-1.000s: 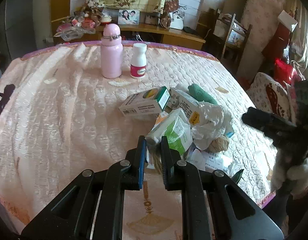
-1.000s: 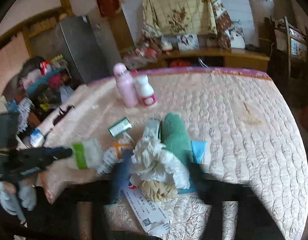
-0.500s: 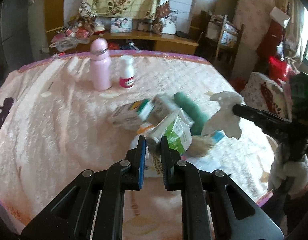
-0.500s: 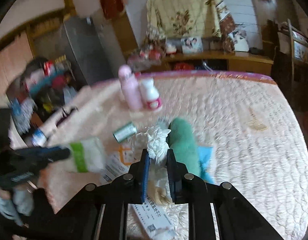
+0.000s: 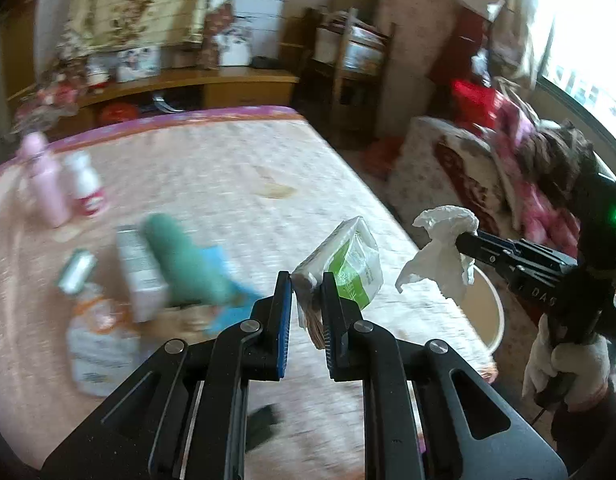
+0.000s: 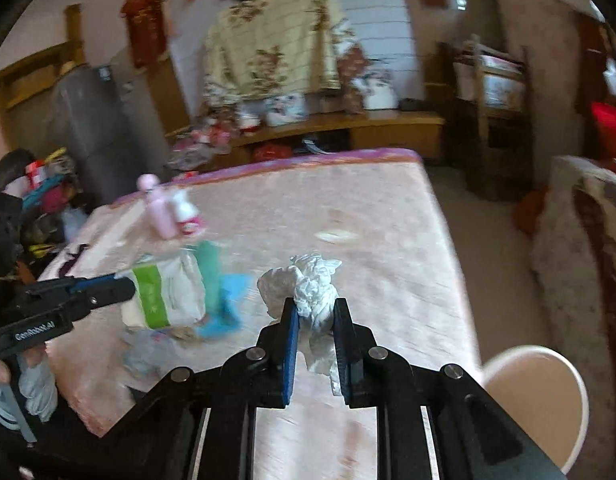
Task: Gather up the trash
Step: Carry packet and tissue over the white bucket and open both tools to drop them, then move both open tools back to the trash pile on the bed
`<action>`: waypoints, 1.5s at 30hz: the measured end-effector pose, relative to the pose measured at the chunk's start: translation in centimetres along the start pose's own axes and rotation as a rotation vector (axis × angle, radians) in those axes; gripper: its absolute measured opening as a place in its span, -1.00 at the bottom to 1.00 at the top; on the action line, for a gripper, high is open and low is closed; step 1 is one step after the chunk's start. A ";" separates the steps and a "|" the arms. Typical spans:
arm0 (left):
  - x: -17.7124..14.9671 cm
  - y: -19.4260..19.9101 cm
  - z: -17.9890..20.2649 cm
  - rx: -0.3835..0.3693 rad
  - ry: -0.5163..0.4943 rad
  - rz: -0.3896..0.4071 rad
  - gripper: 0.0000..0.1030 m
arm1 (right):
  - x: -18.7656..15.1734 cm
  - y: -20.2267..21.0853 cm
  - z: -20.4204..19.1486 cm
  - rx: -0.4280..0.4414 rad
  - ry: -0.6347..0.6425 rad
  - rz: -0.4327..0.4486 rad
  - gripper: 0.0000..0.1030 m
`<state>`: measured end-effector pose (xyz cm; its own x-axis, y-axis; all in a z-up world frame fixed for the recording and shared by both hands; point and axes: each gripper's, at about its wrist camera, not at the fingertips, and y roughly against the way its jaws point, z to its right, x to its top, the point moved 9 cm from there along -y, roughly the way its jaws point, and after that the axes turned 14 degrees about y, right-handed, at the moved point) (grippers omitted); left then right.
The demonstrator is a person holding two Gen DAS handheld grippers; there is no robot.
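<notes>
Trash hung pinched in both: your left hand-held gripper (image 5: pixel 305 286) clamped the green-and-white plastic tissue pack (image 5: pixel 344 266), your right hand-held gripper (image 6: pixel 316 312) the crumpled white tissue (image 6: pixel 314 288), apparently bound for the round cream bin (image 6: pixel 536 396) beside the bed (image 6: pixel 388 216).

Motion blur smears the pink bottle (image 5: pixel 48 188) and boxes (image 5: pixel 142 268) (labels unreadable); bin (image 6: pixel 536 400) partly cut off.
</notes>
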<state>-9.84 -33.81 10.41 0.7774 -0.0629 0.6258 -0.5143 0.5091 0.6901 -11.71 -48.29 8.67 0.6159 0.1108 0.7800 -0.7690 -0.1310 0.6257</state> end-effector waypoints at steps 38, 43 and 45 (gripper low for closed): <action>-7.2 -13.6 16.1 -0.038 -0.083 -0.149 -0.31 | -17.5 4.2 20.7 -0.371 -0.270 -0.203 0.05; -6.5 -12.4 13.3 0.015 -0.067 -0.108 -0.31 | -16.1 3.7 18.4 -0.357 -0.242 -0.192 0.08; -6.1 -11.7 12.0 0.033 -0.051 -0.092 -0.31 | -15.5 3.4 17.5 -0.346 -0.237 -0.189 0.14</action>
<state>-12.88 -49.70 2.89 0.8031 -0.1523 0.5761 -0.4535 0.4709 0.7567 -20.87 -67.69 -1.19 0.7419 -0.1320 0.6574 -0.6270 0.2106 0.7500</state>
